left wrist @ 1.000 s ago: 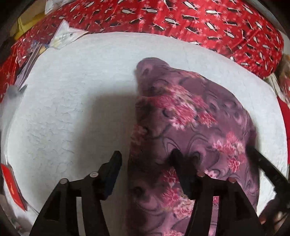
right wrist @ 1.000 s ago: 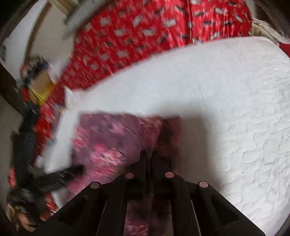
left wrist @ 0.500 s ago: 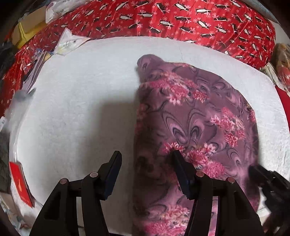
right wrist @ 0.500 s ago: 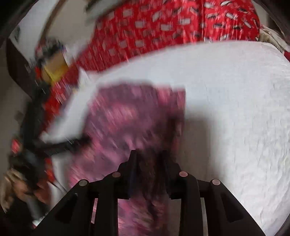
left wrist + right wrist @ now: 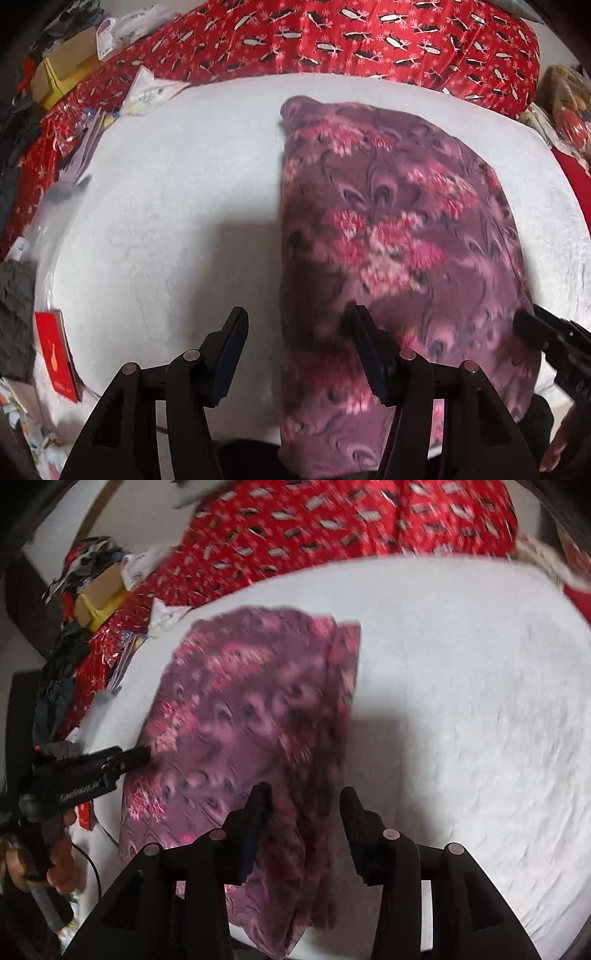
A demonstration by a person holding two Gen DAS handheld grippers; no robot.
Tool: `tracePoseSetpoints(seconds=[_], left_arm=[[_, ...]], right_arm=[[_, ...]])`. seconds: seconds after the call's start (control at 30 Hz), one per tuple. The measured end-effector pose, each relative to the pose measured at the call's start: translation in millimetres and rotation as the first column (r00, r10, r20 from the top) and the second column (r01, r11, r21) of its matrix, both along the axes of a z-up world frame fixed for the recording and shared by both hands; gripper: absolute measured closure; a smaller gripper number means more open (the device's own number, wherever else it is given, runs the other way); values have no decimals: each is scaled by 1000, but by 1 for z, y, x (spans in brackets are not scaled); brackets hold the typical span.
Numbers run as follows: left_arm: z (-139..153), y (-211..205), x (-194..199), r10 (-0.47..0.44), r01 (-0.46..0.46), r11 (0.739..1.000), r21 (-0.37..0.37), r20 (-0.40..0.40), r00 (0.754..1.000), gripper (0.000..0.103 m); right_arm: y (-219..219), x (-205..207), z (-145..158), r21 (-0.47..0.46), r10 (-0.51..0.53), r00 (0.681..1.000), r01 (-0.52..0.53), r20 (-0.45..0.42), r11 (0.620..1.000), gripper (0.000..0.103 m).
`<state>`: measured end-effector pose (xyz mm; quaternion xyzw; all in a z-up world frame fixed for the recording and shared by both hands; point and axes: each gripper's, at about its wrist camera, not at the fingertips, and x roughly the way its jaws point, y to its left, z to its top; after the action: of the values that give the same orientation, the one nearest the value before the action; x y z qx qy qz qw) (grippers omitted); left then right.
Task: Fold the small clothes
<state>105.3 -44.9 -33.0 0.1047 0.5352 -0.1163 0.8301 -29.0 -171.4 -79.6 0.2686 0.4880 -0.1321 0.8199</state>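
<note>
A purple garment with pink flowers (image 5: 391, 236) lies folded lengthwise on the white quilted pad (image 5: 177, 206); its near end hangs over the front edge. My left gripper (image 5: 297, 354) is open and empty, straddling the garment's near left edge. My right gripper (image 5: 304, 816) is open over the garment's (image 5: 243, 716) near right edge, with nothing held. The right gripper shows at the garment's right side in the left wrist view (image 5: 546, 339). The left gripper shows at the garment's left side in the right wrist view (image 5: 110, 764).
A red patterned bedspread (image 5: 369, 40) surrounds the pad at the back. Papers, packets and a yellow box (image 5: 62, 81) clutter the far left. A red booklet (image 5: 55, 354) lies at the pad's near left corner. The pad's right half (image 5: 461, 709) is bare.
My right gripper has opened and let go of the garment's fold. The garment has settled flatter on the pad. Both grippers have drawn back toward the front edge.
</note>
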Motion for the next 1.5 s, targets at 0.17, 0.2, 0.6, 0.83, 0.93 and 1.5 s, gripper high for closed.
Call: tracePoseSetpoints(seconds=[0.17, 0.2, 0.6, 0.83, 0.93, 1.5], left_arm=[[0, 18, -5, 29, -30, 998, -60, -19, 999, 43], [-6, 19, -5, 33, -35, 998, -56, -30, 999, 42], [-17, 17, -28, 0, -1, 999, -34, -39, 999, 38], [-27, 22, -38, 27, -27, 1000, -16, -46, 999, 36], [-28, 25, -41, 36, -37, 999, -18, -46, 998, 36], [-12, 38, -38, 31, -37, 994, -106, -63, 998, 40]], right_arm=[[5, 2, 17, -63, 49, 996, -45, 67, 997, 92], [3, 3, 14, -65, 44, 997, -40, 57, 997, 92], [17, -13, 17, -108, 22, 1000, -19, 22, 994, 61], [24, -19, 0, -96, 20, 998, -25, -58, 995, 61], [27, -26, 0, -95, 31, 998, -37, -61, 995, 61], [3, -24, 11, -25, -47, 999, 47, -15, 999, 80]])
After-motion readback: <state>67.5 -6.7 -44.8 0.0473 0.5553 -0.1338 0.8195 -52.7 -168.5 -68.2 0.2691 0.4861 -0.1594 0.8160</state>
